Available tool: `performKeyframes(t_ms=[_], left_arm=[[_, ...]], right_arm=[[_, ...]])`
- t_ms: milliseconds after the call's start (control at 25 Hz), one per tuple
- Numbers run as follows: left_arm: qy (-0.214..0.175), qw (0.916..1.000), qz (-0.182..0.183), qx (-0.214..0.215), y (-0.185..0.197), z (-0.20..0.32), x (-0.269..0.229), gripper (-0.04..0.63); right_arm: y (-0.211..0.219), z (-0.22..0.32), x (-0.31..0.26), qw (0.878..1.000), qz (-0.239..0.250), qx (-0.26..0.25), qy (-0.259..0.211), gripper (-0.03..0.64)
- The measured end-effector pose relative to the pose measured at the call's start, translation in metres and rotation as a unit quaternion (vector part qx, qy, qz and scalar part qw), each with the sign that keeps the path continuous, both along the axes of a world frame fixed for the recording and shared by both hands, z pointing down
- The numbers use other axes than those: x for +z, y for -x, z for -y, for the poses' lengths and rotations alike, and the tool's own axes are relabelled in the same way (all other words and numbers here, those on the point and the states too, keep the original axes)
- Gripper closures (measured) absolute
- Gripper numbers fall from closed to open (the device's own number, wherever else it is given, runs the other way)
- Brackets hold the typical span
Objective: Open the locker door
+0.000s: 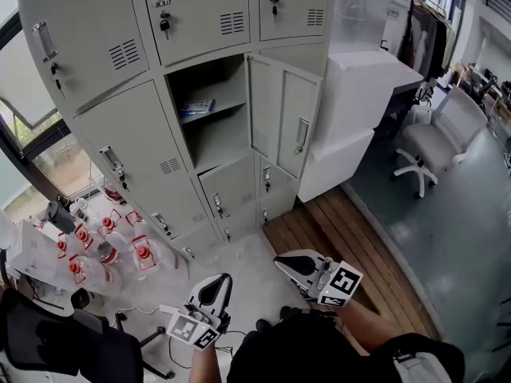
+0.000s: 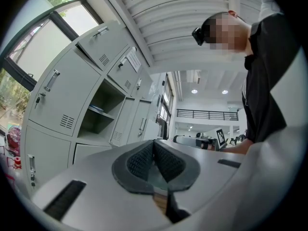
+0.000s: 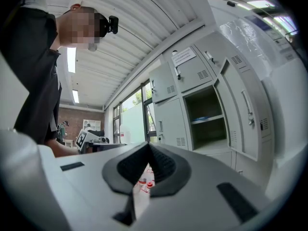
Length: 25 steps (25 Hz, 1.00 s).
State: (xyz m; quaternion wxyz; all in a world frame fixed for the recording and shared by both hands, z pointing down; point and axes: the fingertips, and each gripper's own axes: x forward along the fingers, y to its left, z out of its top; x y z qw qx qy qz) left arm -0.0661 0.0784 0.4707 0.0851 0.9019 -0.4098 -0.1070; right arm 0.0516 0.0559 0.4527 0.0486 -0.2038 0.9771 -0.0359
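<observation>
The grey locker bank stands ahead of me. One middle door is swung open to the right, and the open compartment shows a shelf with a blue item. My left gripper and right gripper are held low near my body, well short of the lockers. The left gripper is shut and holds nothing; the open door is far off in the left gripper view. The right gripper is shut and holds nothing too, and past it I see the open door.
Several red-capped bottles sit in plastic wrap on the floor at the left. A black office chair is at the bottom left. A white wrapped cabinet adjoins the lockers, with a white swivel chair further right. Wooden boards run along the right.
</observation>
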Motion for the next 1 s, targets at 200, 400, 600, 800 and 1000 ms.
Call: performKeyframes(t_ms=[200,400,600,800,1000], left_arm=[[0.000,0.9999,0.005,0.009,-0.005,-0.001,0.005,0.580],[0.009,0.9997,0.007,0.021,-0.013,-0.001,0.016,0.580],[0.017,0.9994,0.008,0.030,-0.023,0.005,0.016,0.580],[0.023,0.9992,0.012,0.030,-0.025,0.010,0.018,0.580],[0.030,0.9989,0.015,0.033,-0.021,0.009,0.020,0.580]], right_arm=[[-0.006,0.002,0.013,1.000,-0.005,0.011,0.009,0.606],[-0.016,0.002,0.018,1.000,0.000,0.025,0.013,0.606],[-0.022,0.002,0.020,0.999,-0.003,0.034,0.015,0.606],[-0.024,0.006,0.018,0.999,-0.004,0.037,0.011,0.606],[-0.024,0.008,0.013,0.999,0.001,0.040,0.008,0.606]])
